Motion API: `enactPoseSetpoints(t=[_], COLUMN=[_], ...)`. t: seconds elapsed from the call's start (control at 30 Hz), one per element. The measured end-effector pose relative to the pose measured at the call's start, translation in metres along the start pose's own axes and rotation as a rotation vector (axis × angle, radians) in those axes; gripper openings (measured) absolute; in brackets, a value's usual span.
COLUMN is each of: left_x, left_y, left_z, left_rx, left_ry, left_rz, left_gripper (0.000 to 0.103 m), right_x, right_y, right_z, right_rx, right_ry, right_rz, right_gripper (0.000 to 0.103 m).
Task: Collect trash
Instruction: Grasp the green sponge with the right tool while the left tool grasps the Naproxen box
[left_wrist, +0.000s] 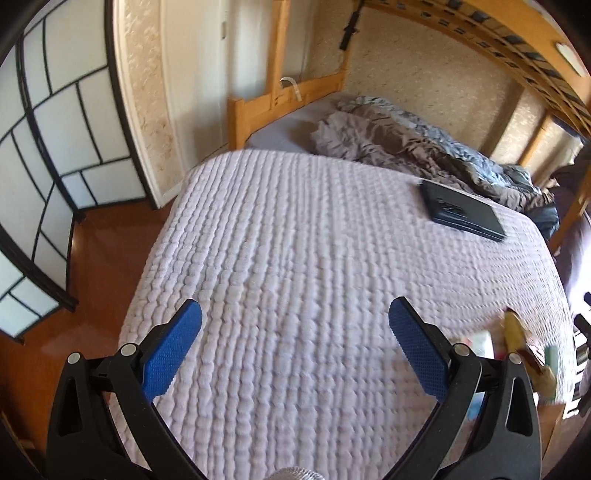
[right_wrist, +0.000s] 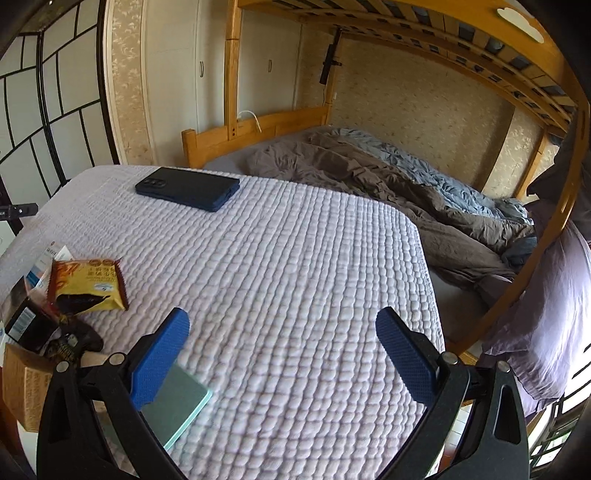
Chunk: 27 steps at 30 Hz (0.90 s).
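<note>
In the right wrist view a yellow snack wrapper (right_wrist: 88, 286) lies on the white quilted cover (right_wrist: 295, 258) at the left edge, beside a white and blue paper packet (right_wrist: 46, 266). Dark wrappers (right_wrist: 59, 339) stick out of a brown cardboard box (right_wrist: 26, 391) just off that edge. A mint green flat card (right_wrist: 177, 406) lies under my left finger. My right gripper (right_wrist: 282, 332) hangs open over the cover, empty. My left gripper (left_wrist: 295, 325) is open and empty too, with blurred yellow trash (left_wrist: 517, 332) at its far right.
A dark blue phone (right_wrist: 188, 188) rests on the cover's far side, also the phone (left_wrist: 461, 212) in the left view. Crumpled grey and blue bedding (right_wrist: 388, 184) fills a wooden bunk bed (right_wrist: 258, 125) behind. A black-framed paper screen (left_wrist: 44, 147) stands left on the brown floor (left_wrist: 99, 266).
</note>
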<state>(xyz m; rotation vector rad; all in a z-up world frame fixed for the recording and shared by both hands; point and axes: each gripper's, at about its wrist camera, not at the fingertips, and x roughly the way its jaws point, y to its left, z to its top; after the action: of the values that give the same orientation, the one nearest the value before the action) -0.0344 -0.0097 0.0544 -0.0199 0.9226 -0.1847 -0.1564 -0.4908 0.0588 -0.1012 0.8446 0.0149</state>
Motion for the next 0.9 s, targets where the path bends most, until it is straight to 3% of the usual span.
enactPoseSetpoints(t=[0.1, 0.17, 0.23, 0.47, 0.83, 0.9], left_x=[-0.026, -0.043, -0.054, -0.080, -0.054, -0.046], left_y=[-0.021, -0.036, -0.051, -0.088, -0.125, -0.126], left_z=[-0.012, -0.022, -0.032, -0.069, -0.115, -0.113], left_rx=[0.074, 0.132, 0.205, 0.444, 0.712, 0.711], left_ry=[-0.042, -0.049, -0.042, -0.003, 0.096, 0.121], left_rz=[-0.033, -0.090, -0.159, -0.321, -0.318, -0.322], left_gripper=[0.102, 0.102, 0.102, 0.102, 0.101, 0.090], right_x=[-0.011, -0.013, -0.013, -0.015, 0.000, -0.001], right_y=[0.015, 0.023, 0.029, 0.050, 0.052, 0.051], right_z=[-0.009, -0.016, -0.026, -0.053, -0.057, -0.058], right_rx=[0.031, 0.077, 0.117, 0.171, 0.268, 0.281], right_ry=[0.035, 0.074, 0.117, 0.192, 0.248, 0.252], right_rz=[0.000, 0.016, 0.026, 0.045, 0.092, 0.099], right_gripper=[0.098, 0.089, 0.083, 0.079, 0.068, 0.068])
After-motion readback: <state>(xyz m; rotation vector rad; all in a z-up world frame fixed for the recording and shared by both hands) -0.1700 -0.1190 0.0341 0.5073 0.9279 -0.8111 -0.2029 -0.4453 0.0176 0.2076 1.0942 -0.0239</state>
